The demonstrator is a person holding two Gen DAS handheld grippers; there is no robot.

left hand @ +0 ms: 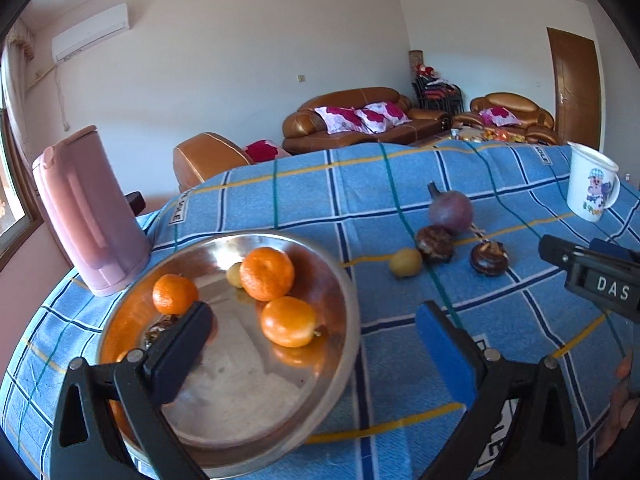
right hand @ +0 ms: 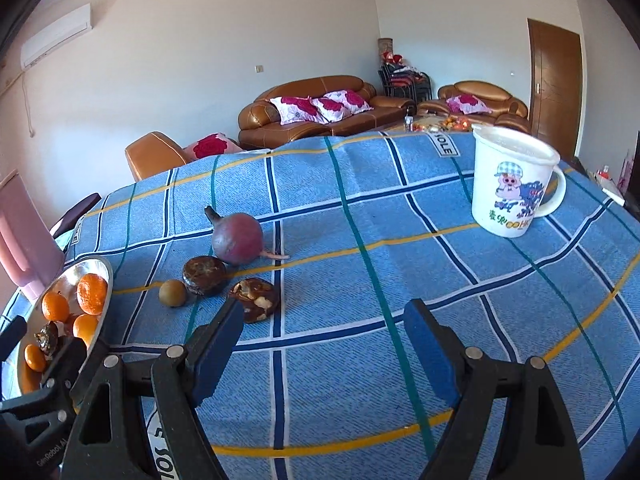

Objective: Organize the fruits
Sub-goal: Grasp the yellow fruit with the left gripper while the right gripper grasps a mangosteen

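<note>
Both my grippers are spread wide with nothing between the pads: the left gripper (left hand: 316,332) hangs over the near rim of the steel bowl (left hand: 344,280), and the right gripper (right hand: 324,332) hovers above bare blue checked cloth (right hand: 460,280) to the right of that bowl. The bowl already holds three mandarins (left hand: 267,273), a small yellowish fruit tucked behind them, and something dark near the left pad that I can't name. Still out on the cloth, right of the bowl, sit a small yellow-brown round fruit (right hand: 173,291) nearest it, then two dark brown squat pieces, one whole (right hand: 204,275) and one broken open with pale flesh showing (right hand: 253,299), and just behind those a purple radish-like bulb (right hand: 237,238) with a thin root. The white cartoon mug (right hand: 512,184) stands well apart, far from the bowl. I judge the small round fruit to be light, firm and prone to roll, so I would pinch it across its widest middle. The split dark piece looks crumbly; I would take it by its flat sides, gently. The bulb seems the heaviest and smooth, best gripped around its belly, not by the tail.
</note>
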